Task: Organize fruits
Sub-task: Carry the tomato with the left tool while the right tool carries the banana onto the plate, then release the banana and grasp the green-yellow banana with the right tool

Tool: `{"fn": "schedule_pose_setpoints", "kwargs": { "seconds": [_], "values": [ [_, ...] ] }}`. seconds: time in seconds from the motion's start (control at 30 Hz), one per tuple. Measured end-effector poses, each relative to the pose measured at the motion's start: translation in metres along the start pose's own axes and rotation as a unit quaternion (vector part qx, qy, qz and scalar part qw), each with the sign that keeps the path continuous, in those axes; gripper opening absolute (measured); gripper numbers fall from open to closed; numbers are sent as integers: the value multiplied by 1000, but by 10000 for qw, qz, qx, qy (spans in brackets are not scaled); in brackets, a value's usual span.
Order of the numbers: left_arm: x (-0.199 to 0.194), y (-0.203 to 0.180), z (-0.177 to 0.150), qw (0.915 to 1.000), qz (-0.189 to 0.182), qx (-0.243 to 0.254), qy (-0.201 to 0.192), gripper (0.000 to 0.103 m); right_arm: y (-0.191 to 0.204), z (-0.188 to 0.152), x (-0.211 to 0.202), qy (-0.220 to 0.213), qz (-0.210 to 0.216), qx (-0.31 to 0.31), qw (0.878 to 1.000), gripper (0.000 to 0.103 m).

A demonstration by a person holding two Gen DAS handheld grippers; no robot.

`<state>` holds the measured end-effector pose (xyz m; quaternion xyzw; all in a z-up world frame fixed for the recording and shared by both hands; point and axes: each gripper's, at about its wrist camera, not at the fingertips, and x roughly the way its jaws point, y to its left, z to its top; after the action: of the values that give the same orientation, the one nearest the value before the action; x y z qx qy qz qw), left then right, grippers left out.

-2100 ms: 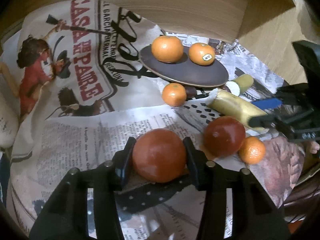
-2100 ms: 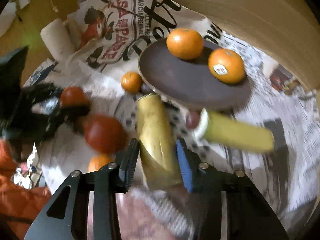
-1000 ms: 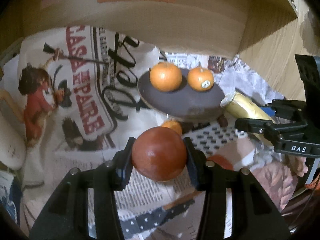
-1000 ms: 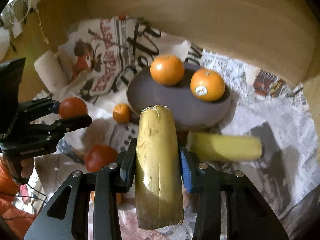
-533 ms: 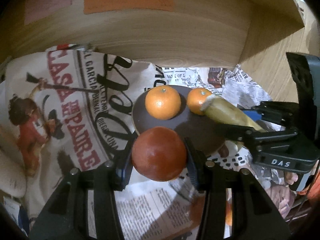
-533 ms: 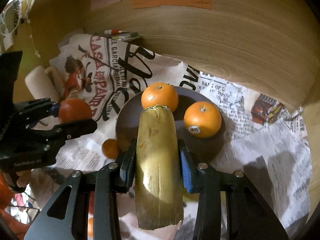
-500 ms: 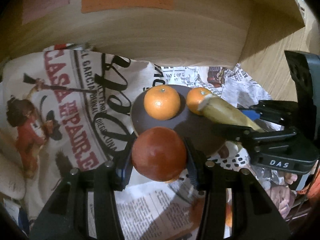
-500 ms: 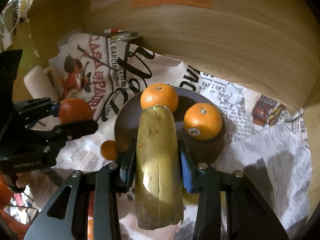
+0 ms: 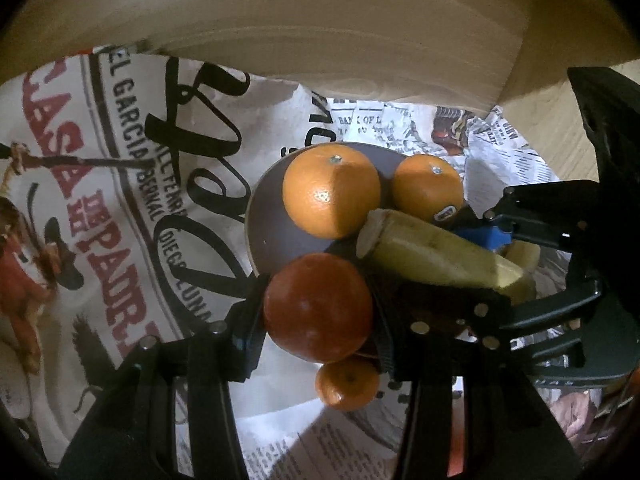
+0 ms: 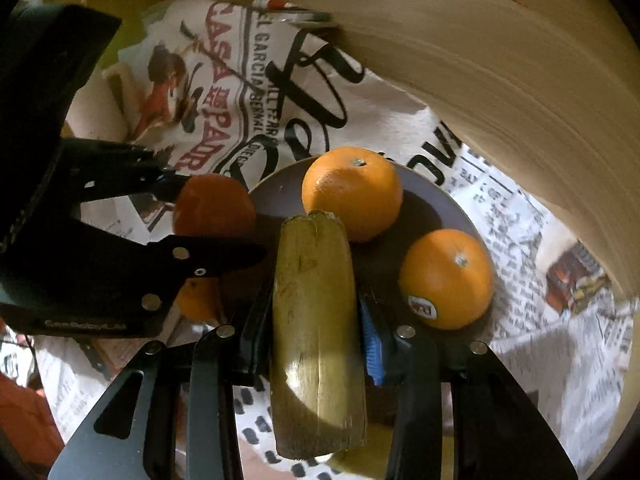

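My left gripper is shut on a round red fruit and holds it over the near left rim of the dark plate. My right gripper is shut on a yellow banana piece and holds it over the plate's near edge. Two oranges sit on the plate; in the right wrist view they are at the centre and the right. The red fruit and the banana almost touch.
A small tangerine lies on the newspaper just before the plate. Printed newspaper covers the table. A wooden wall rises close behind the plate. A white roll lies at the far left.
Both grippers have moved forward and down toward the plate with their fruit. The plate and oranges now look much nearer, and the two grippers have come close together.
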<state>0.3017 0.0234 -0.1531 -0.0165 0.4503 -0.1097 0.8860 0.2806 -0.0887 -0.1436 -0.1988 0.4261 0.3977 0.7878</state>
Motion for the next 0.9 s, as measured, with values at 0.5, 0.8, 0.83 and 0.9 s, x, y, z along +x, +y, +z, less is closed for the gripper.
{"fn": "schedule_pose_setpoints", "kwargs": {
  "seconds": [0.5, 0.8, 0.83, 0.9],
  "values": [
    [5, -4, 5, 9998, -183, -44, 7, 53, -7, 1, -11, -302, -232, 110, 9992, 36],
    [-40, -8, -3, 9988, -103, -52, -478, 59, -19, -18, -58, -723, -508, 767, 9931, 52],
    [-44, -8, -5, 9986, -87, -55, -528, 63, -20, -20, -63, -792, -548, 850, 9917, 57],
    [-51, -7, -11, 9981, -28, -53, -620, 66, -24, -30, -74, -897, -670, 1072, 9879, 62]
  ]
}}
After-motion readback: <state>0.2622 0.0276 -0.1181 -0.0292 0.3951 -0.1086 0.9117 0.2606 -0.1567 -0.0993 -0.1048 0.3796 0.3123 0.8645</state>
